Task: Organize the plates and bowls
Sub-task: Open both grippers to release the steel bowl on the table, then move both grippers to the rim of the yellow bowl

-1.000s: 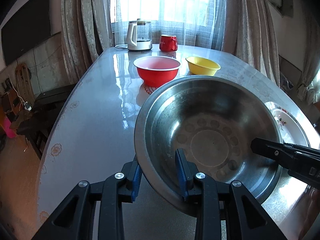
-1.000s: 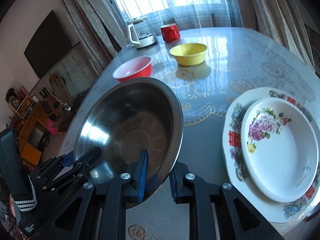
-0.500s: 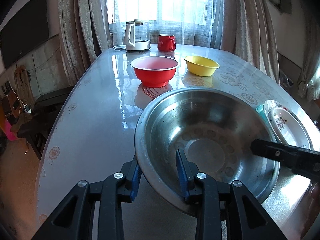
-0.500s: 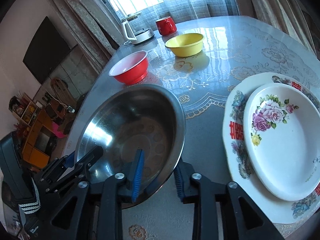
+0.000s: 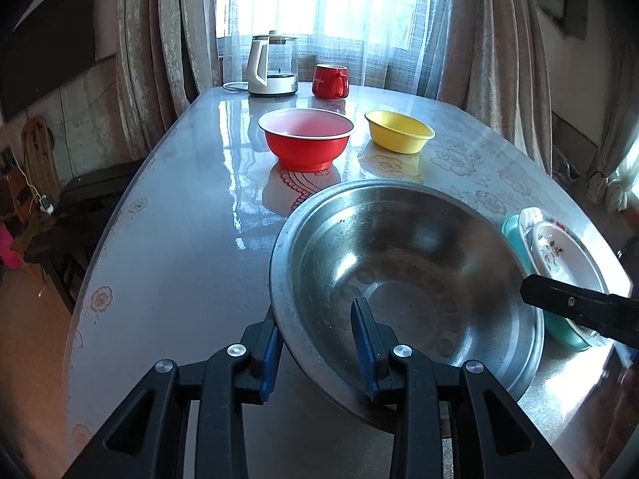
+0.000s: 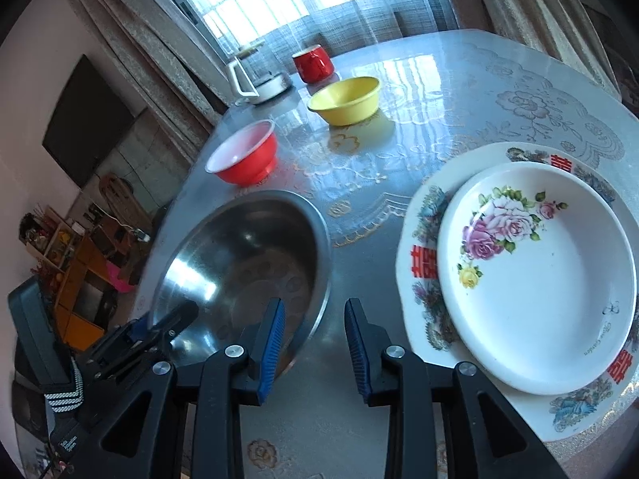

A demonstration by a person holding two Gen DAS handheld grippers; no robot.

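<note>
A large steel bowl sits on the table, also seen in the right wrist view. My left gripper straddles its near rim, one finger outside and one inside, with a visible gap. My right gripper is open at the bowl's right rim, with its left finger just inside the rim. A red bowl and a yellow bowl stand farther back. A white floral plate lies stacked on a larger patterned plate to the right.
A kettle and a red mug stand at the table's far end by the curtained window. The table edge drops off on the left. In the left wrist view the plate stack lies close beside the steel bowl.
The steel bowl has come down from a tilted, lifted pose to rest on the table. My right gripper has opened and let go of the rim. My left gripper's jaws have widened.
</note>
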